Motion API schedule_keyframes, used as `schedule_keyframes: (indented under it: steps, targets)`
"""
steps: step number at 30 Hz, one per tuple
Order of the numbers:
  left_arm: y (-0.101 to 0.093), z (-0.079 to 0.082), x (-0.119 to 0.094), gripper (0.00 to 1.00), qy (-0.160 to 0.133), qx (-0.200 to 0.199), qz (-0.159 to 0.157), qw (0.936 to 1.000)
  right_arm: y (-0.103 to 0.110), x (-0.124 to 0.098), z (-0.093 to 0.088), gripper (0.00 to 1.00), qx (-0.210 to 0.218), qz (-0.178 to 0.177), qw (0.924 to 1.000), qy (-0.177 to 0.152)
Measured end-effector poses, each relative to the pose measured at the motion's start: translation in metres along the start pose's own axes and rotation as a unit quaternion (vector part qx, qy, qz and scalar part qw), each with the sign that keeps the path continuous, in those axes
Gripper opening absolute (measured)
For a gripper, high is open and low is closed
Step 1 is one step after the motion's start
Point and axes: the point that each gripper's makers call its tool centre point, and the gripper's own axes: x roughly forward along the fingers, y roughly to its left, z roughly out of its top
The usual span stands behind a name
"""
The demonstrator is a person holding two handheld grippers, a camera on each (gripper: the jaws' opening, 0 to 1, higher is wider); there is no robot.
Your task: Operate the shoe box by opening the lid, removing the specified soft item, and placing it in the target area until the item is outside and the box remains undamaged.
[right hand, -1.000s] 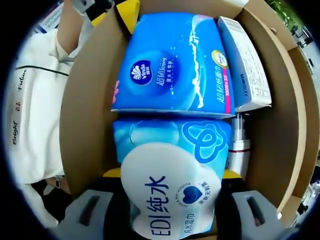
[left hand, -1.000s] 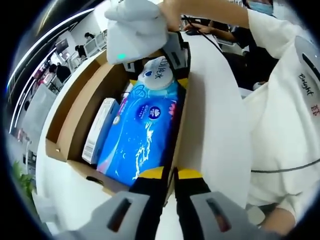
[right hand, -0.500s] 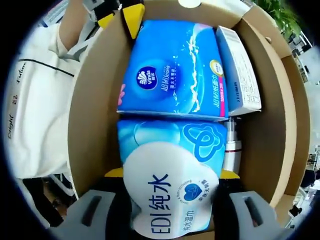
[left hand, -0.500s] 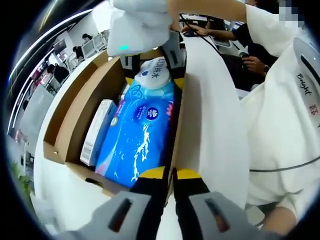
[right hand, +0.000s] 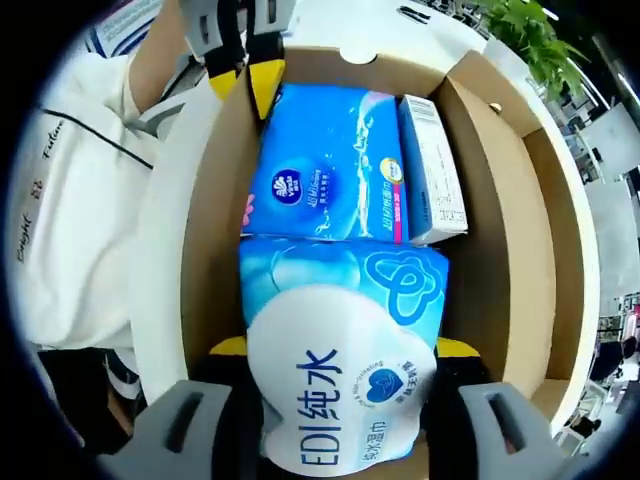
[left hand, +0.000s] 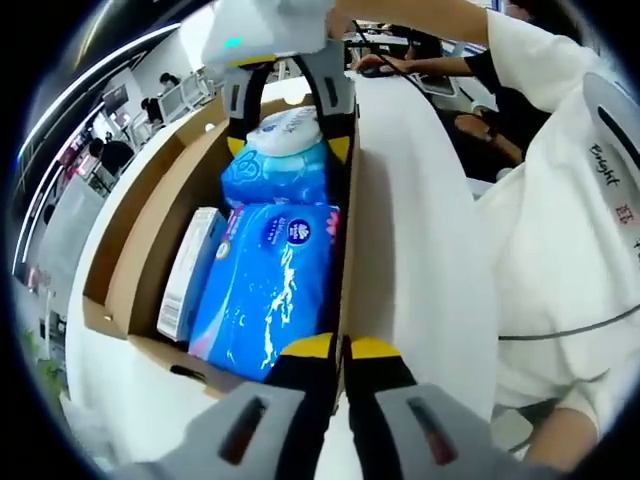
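An open cardboard shoe box (left hand: 140, 230) (right hand: 500, 230) stands on a white table. In it lie a blue tissue pack (left hand: 270, 290) (right hand: 325, 165) and a white carton (left hand: 190, 275) (right hand: 432, 170) side by side. My right gripper (right hand: 340, 347) (left hand: 288, 147) is shut on a blue wet-wipes pack (right hand: 345, 390) (left hand: 275, 170) with a white lid, holding it above the box's end. The pack's lower half hides what lies under it. My left gripper (left hand: 340, 348) (right hand: 247, 80) is shut on the box's long side wall, one jaw inside and one outside.
The white table (left hand: 420, 250) runs along the box on the person's side. A person in white clothing (left hand: 570, 250) (right hand: 70, 220) stands close to that edge. A green plant (right hand: 520, 25) and desks with other people lie farther off.
My right gripper has risen with the wet-wipes pack, lifting it off the box floor; the box looks smaller in the right gripper view. The left gripper keeps its hold on the wall.
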Motion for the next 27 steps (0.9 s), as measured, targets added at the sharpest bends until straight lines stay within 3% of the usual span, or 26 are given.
schedule_keyframes:
  steps: [2, 3, 7, 13, 15, 18, 22, 25, 27]
  targets:
    - [0.0, 0.0, 0.001, 0.02, 0.001, -0.002, -0.002, 1.0, 0.003, 0.0, 0.002, 0.64, -0.006, -0.004, 1.0, -0.003]
    - [0.001, 0.0, 0.001, 0.02, -0.001, -0.009, -0.001, 1.0, -0.003, 0.0, 0.004, 0.64, -0.017, -0.029, 0.9994, -0.008]
    - [0.001, 0.001, 0.001, 0.02, -0.001, -0.01, 0.0, 1.0, 0.004, -0.001, 0.003, 0.64, -0.013, -0.016, 0.9998, 0.001]
    - [0.0, 0.0, 0.01, 0.01, -0.017, -0.017, -0.014, 0.9996, 0.005, -0.011, 0.007, 0.63, -0.009, -0.007, 0.9998, -0.014]
    - [0.001, 0.001, 0.009, 0.01, -0.021, -0.003, -0.013, 0.9997, 0.002, -0.012, 0.007, 0.61, -0.008, -0.011, 0.9998, -0.013]
    - [0.001, 0.0, 0.009, 0.02, -0.008, 0.004, -0.007, 0.9999, -0.003, -0.013, 0.007, 0.61, -0.003, -0.015, 0.9995, -0.027]
    - [0.0, 0.0, 0.01, 0.02, 0.0, -0.001, -0.005, 1.0, 0.0, -0.011, 0.009, 0.6, -0.014, -0.01, 0.9998, -0.014]
    - [0.001, 0.0, 0.01, 0.02, -0.002, -0.003, -0.006, 1.0, -0.004, -0.018, 0.013, 0.6, 0.001, -0.001, 0.9994, -0.035]
    - [0.0, 0.0, 0.01, 0.02, 0.001, 0.009, -0.004, 1.0, -0.008, -0.029, 0.027, 0.59, 0.016, -0.004, 0.9967, -0.079]
